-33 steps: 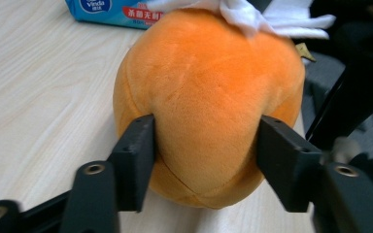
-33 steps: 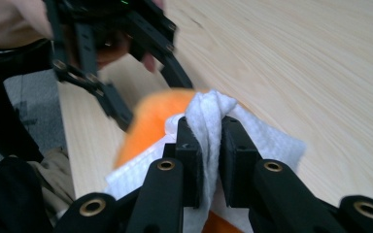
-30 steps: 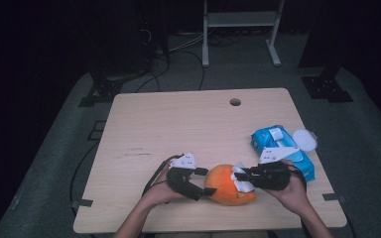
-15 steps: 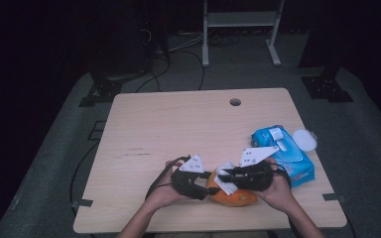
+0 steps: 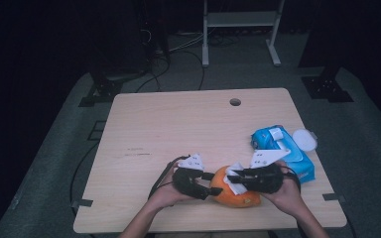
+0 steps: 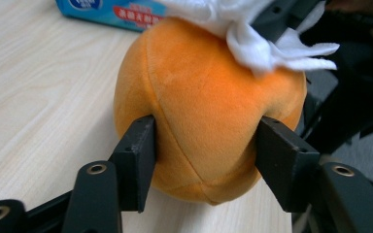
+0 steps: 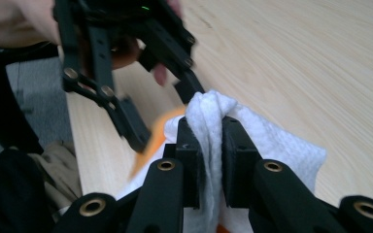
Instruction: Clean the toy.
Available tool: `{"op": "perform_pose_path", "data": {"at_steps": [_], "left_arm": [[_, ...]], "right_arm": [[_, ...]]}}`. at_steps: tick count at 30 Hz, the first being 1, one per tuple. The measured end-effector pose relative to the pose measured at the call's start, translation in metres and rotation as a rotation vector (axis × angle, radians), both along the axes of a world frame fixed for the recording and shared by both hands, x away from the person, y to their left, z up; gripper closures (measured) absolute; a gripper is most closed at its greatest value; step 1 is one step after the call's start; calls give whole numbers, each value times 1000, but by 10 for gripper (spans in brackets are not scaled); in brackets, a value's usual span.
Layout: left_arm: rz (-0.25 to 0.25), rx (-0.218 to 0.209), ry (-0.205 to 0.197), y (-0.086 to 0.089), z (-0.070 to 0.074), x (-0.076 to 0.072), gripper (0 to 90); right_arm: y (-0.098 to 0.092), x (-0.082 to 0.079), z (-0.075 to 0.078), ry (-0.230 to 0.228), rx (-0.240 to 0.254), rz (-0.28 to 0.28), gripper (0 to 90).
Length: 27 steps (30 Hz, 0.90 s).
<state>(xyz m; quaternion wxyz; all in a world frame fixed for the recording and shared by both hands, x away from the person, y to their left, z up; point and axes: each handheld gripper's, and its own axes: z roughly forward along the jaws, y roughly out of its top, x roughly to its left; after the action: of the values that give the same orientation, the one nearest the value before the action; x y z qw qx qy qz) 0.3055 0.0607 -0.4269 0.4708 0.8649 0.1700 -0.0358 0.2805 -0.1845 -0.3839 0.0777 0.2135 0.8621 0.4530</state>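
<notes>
Orange plush ball held and wiped near the desk's front edge.

The orange plush ball point(image 6: 209, 111) rests on the desk point(image 5: 178, 124), near its front edge. The left claw point(image 6: 206, 145) has just closed and pinches its sides. The right claw point(image 7: 212, 145) grips a white wipe point(image 7: 272, 141) lying on top. A blue wipes pack point(image 5: 283, 148) sits just beside.

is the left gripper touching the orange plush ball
Touching. In the left gripper view the left gripper has both pads pressed into the sides of the orange plush ball, with no gap at either pad.
</notes>
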Motion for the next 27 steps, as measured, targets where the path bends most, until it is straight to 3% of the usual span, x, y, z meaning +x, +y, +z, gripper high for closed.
{"op": "perform_pose_path", "data": {"at_steps": [4,6,8,10,12,14,16,19,21,23,27], "left_arm": [[-31,38,-45,-1,-1,-3,437],[-20,28,-35,1,-2,-2,441],[-10,18,-22,4,-4,0,461],[-10,62,-23,5,-7,2,522],[-11,112,-22,3,-14,2,499],[-22,86,13,1,-17,3,462],[-24,47,8,2,-11,5,422],[-6,-48,22,3,2,4,368],[-15,-80,7,-1,6,1,337],[-21,-65,-25,-9,6,-3,329],[-6,26,-76,-21,-2,-3,370]], "right_arm": [[32,-7,1,-29,-67,64,790],[34,-3,0,-36,-85,62,790],[24,3,-1,-21,-62,33,790],[4,7,-2,-5,-26,-14,790],[-15,7,0,4,9,-56,790],[-35,4,1,25,64,-87,790],[-46,2,-3,37,92,-98,790],[-44,1,-11,61,113,-77,790],[-36,2,-12,63,108,-63,790],[-28,4,-12,59,96,-55,790],[-19,5,-14,59,94,-47,789]]}}
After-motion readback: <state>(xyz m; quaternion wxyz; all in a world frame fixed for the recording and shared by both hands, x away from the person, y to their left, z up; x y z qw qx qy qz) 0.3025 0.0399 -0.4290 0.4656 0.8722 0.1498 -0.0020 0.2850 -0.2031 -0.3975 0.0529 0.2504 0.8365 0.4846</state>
